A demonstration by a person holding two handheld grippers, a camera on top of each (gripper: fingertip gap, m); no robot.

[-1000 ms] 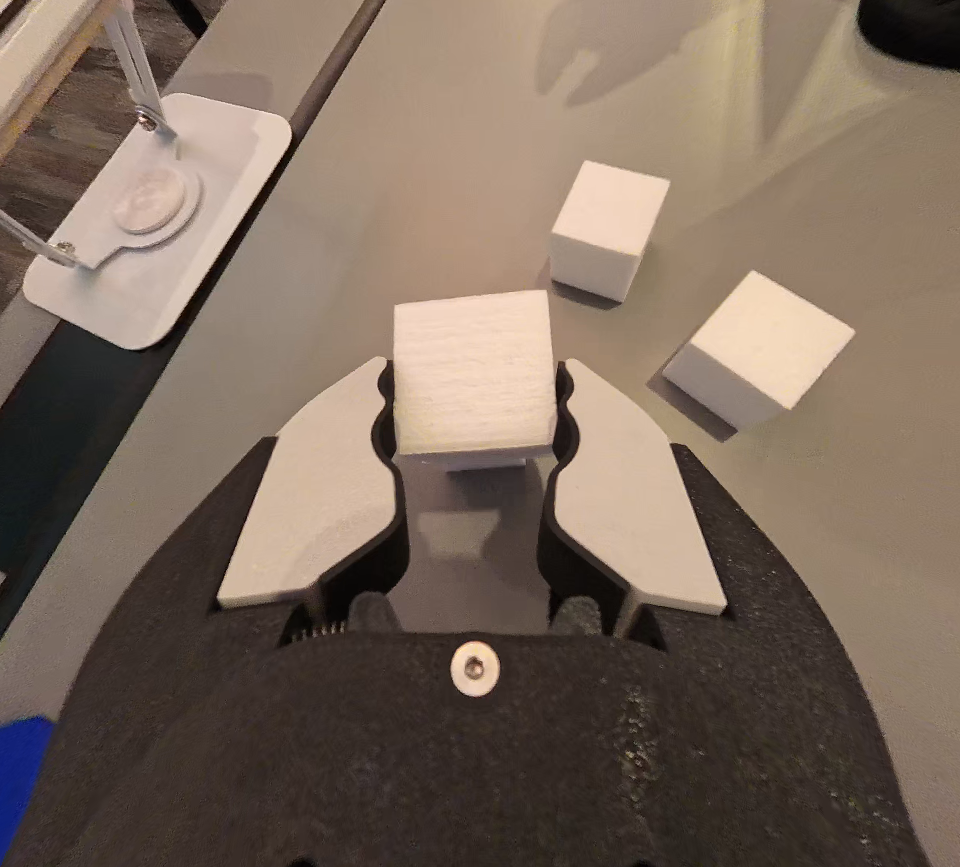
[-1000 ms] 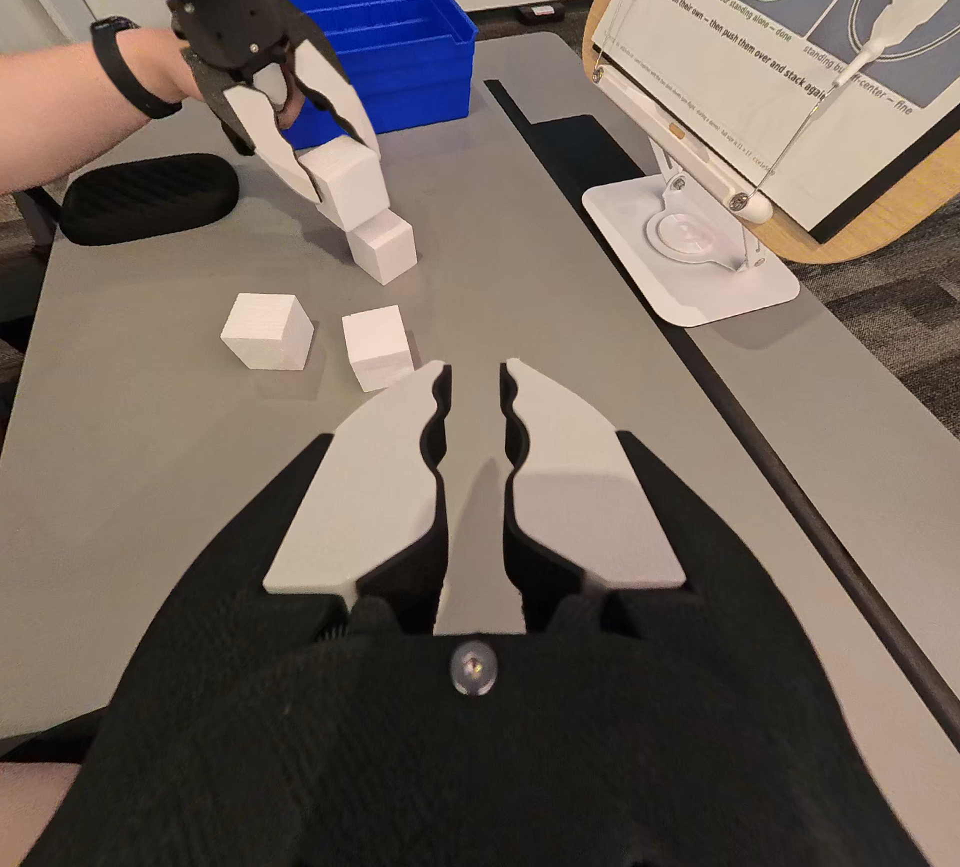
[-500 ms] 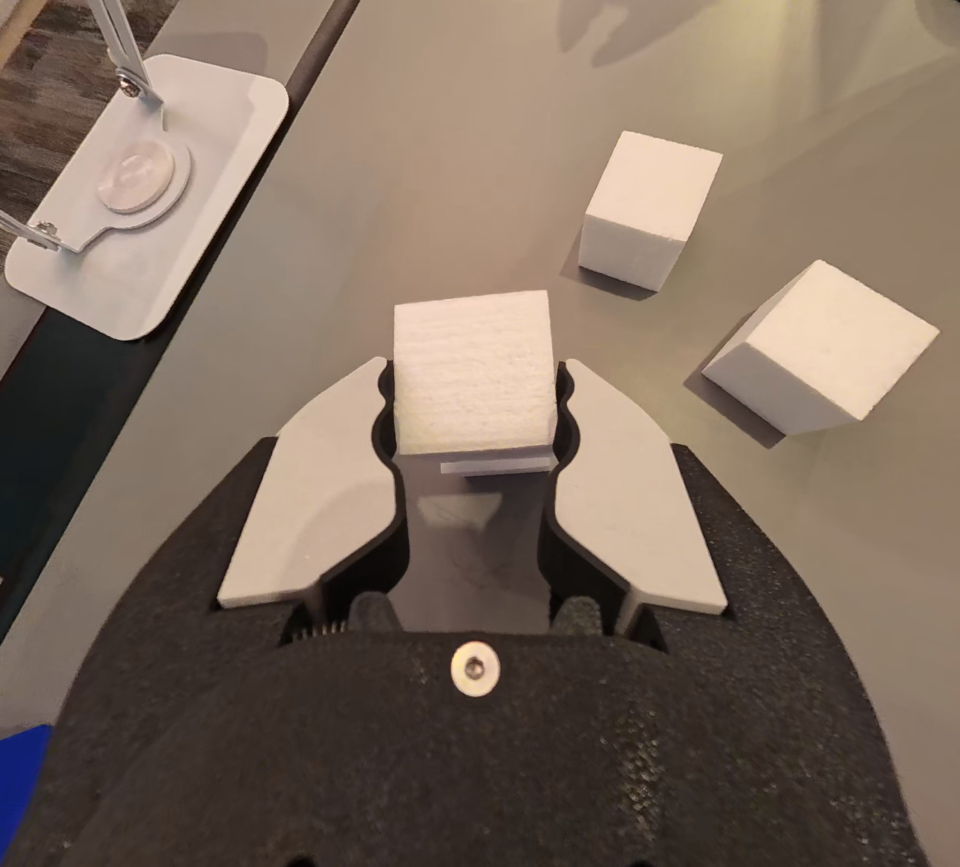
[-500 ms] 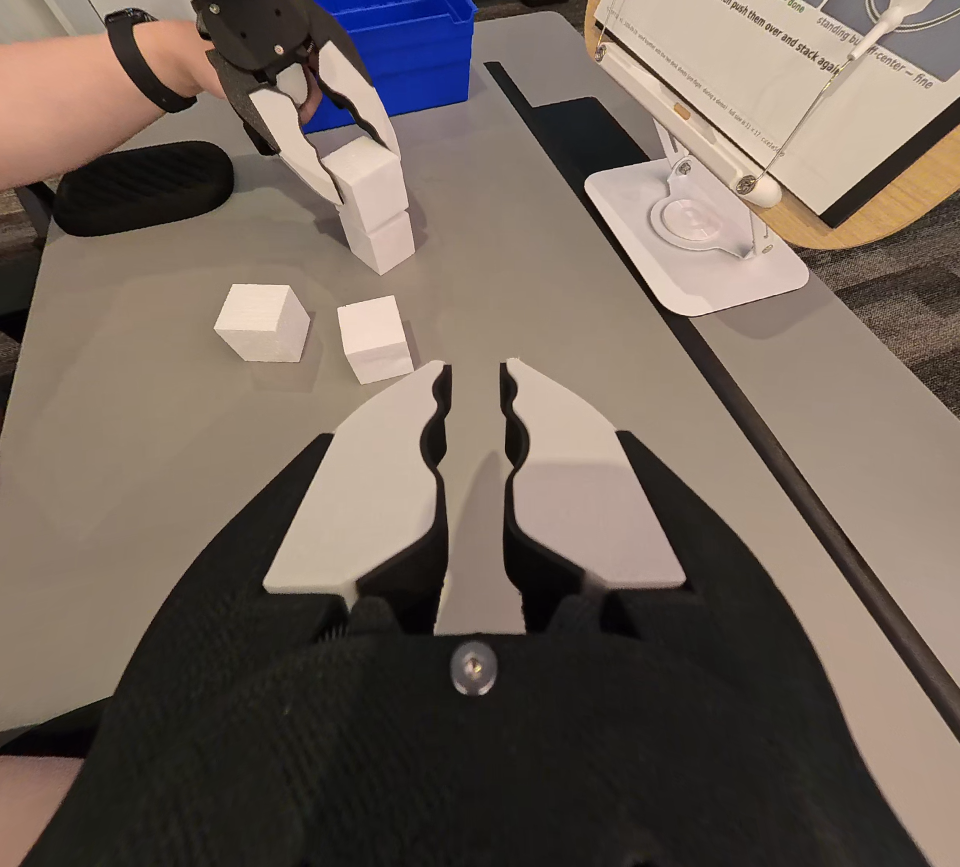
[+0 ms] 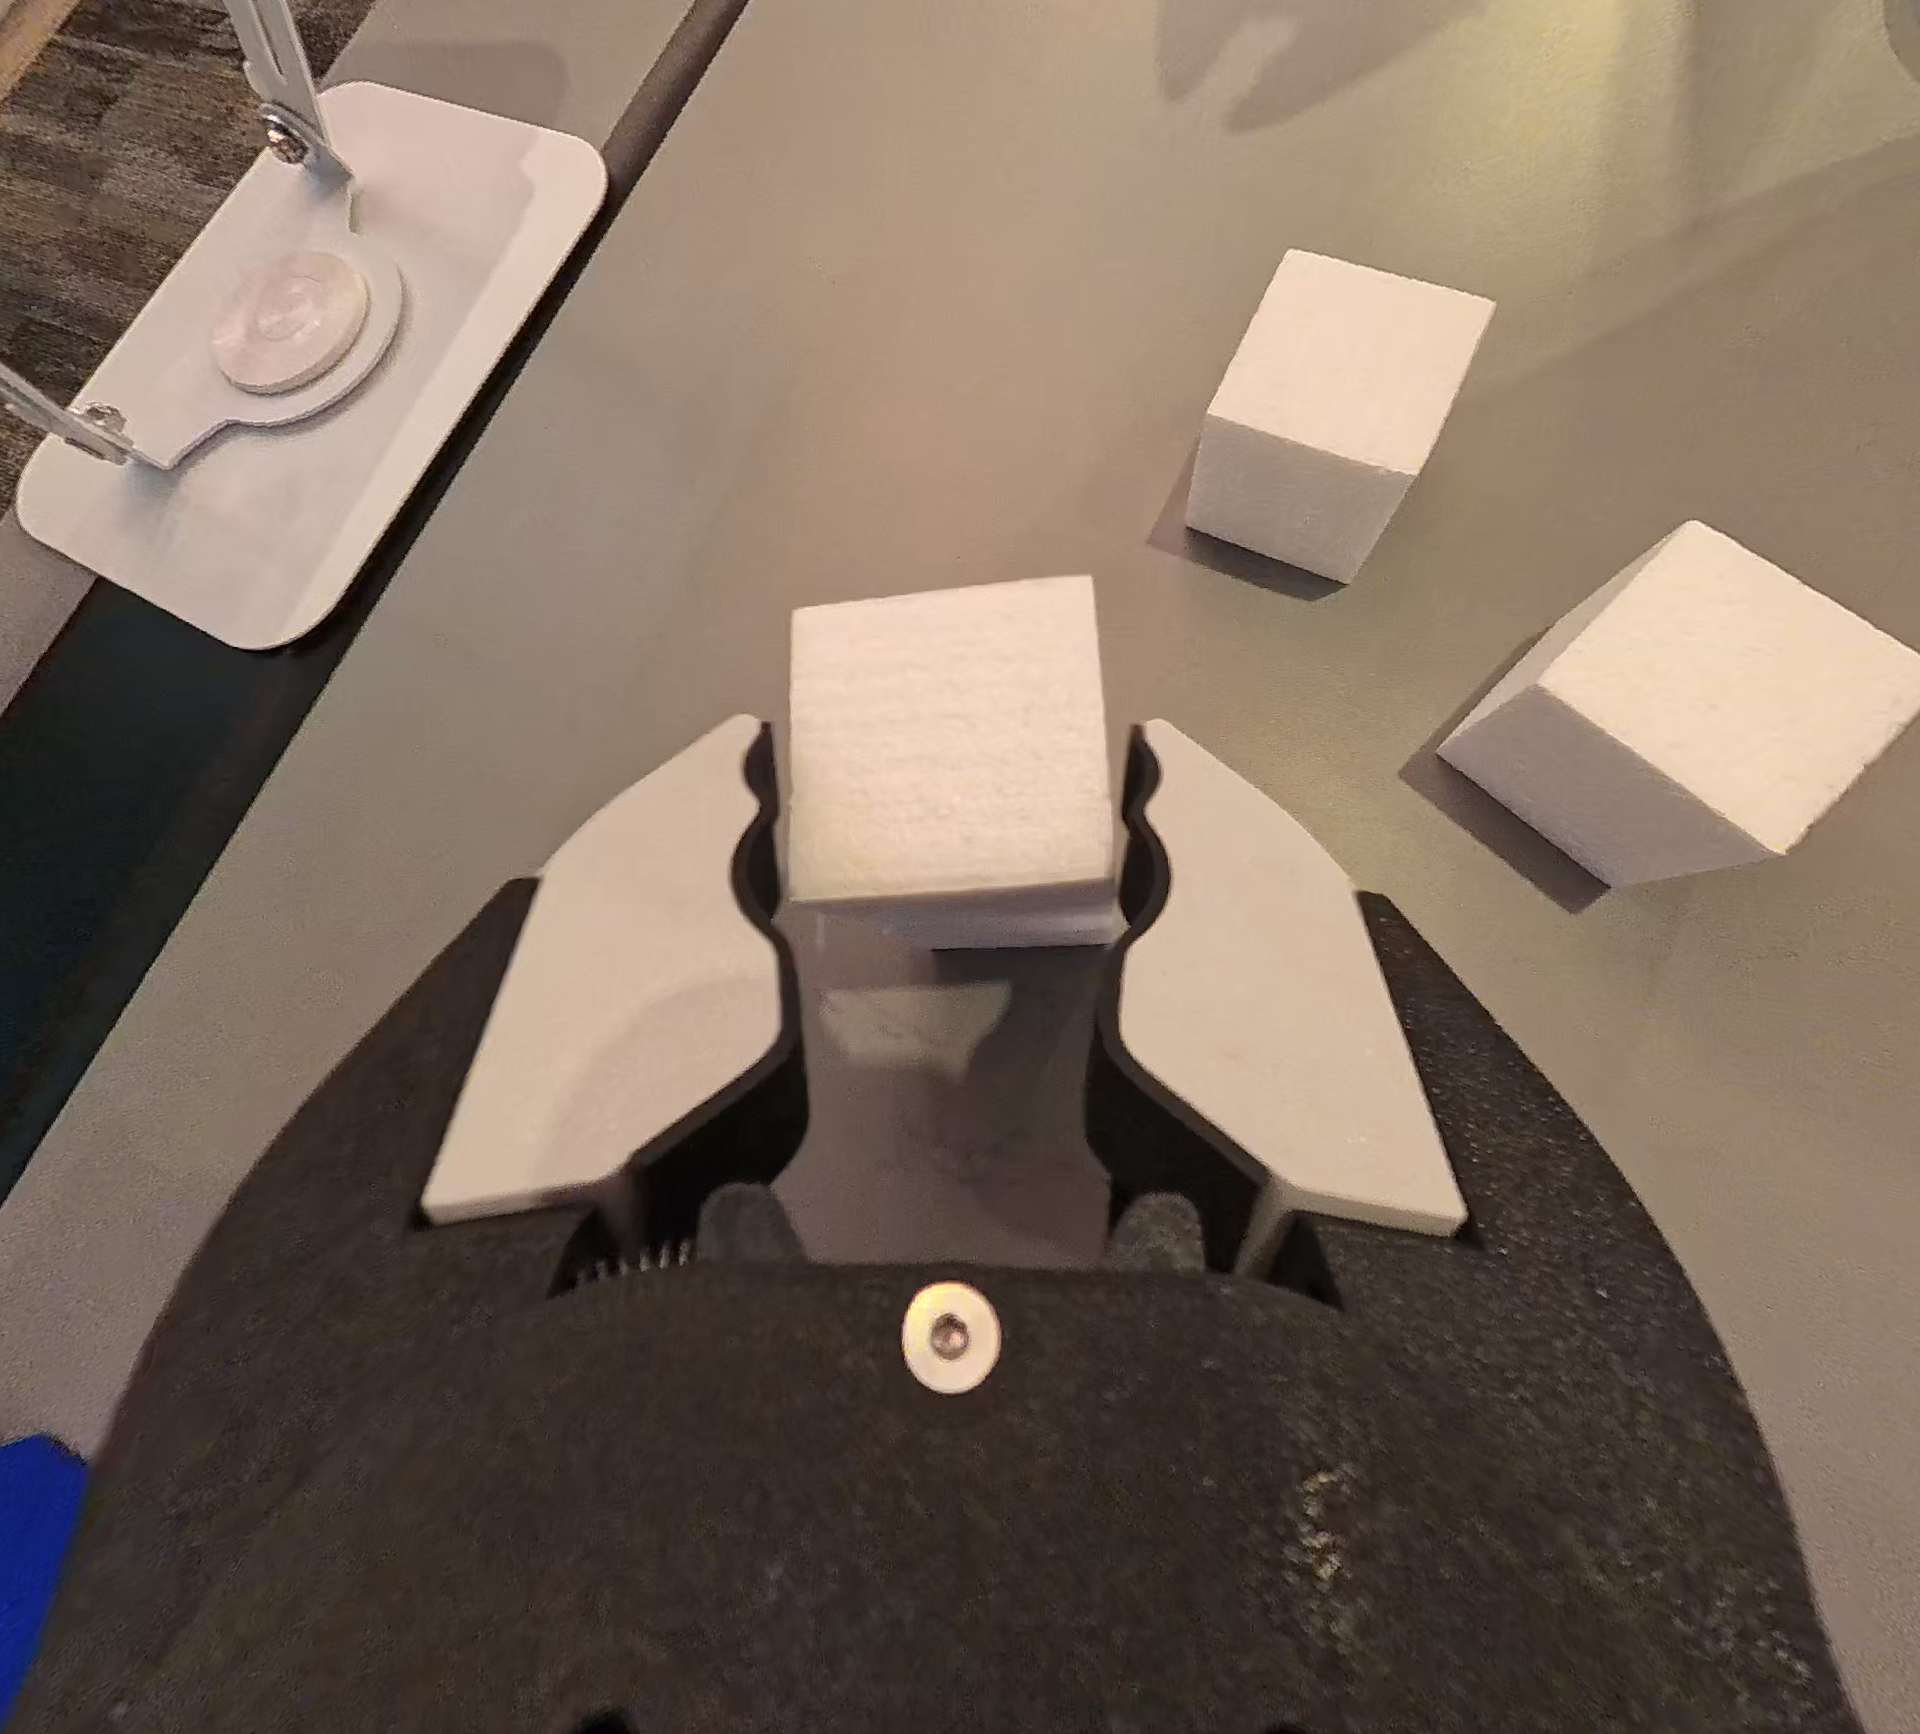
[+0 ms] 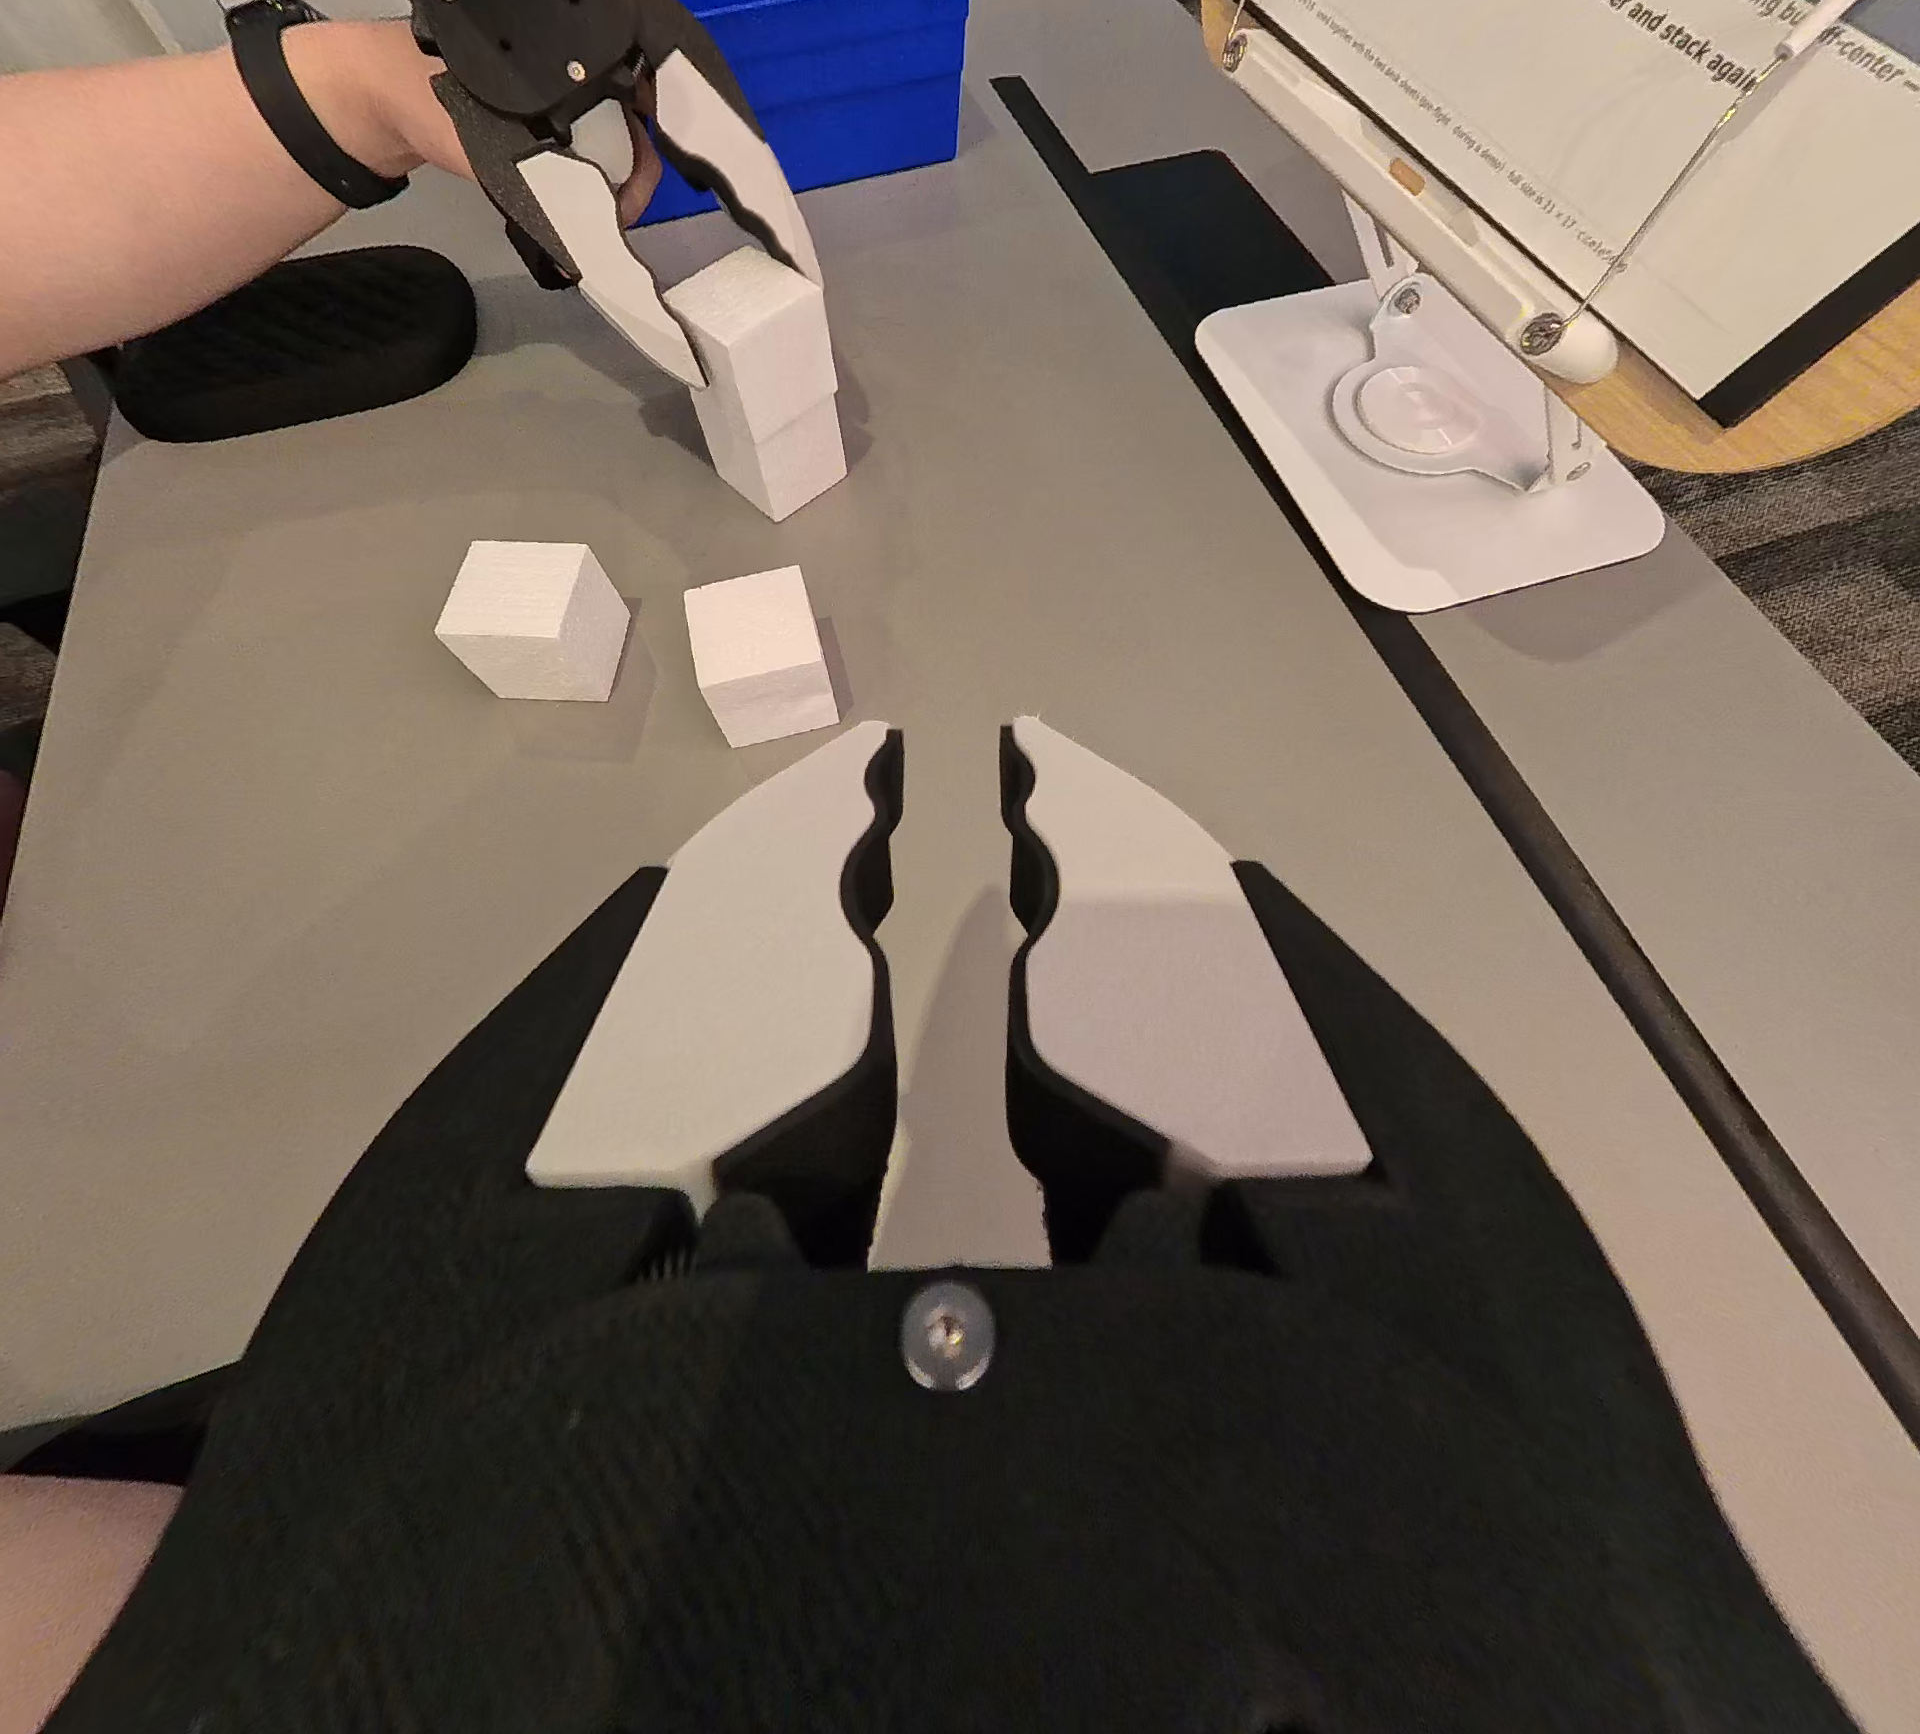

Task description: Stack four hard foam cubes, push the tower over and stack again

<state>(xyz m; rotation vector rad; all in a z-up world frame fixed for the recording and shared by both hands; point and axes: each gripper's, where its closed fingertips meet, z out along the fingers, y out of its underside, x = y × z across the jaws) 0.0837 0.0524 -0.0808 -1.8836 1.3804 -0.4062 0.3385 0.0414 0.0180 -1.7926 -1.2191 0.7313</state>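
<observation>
The held cube (image 5: 945, 739), carried above the base cube (image 6: 795, 463) a second ago, has now been set on it, with the left gripper (image 5: 948, 775) seemingly loosened around it, so two of four levels are judged done. Two loose cubes (image 6: 535, 619) (image 6: 758, 650) lie near the base cube, on the side of the right gripper (image 6: 951, 734), which is kept nearly closed and empty. The base cube is almost wholly hidden in the left wrist view, so alignment is hard to judge.

Open table ahead of the right tongs, cubes crowding the left side

Two loose cubes, one (image 6: 532, 619) and another (image 6: 761, 654), are lying just ahead-left of the right tongs (image 6: 951, 734), with a narrow gap between them. Beyond them the left tongs (image 5: 948, 728) are straddling the two-cube stack (image 6: 774, 380), blocking that spot. Bare grey table (image 6: 1091, 562) is running straight ahead of the right tongs. The white stand base (image 6: 1455, 458) is closing off the right, and the blue bin (image 6: 821, 11) the far end.
</observation>
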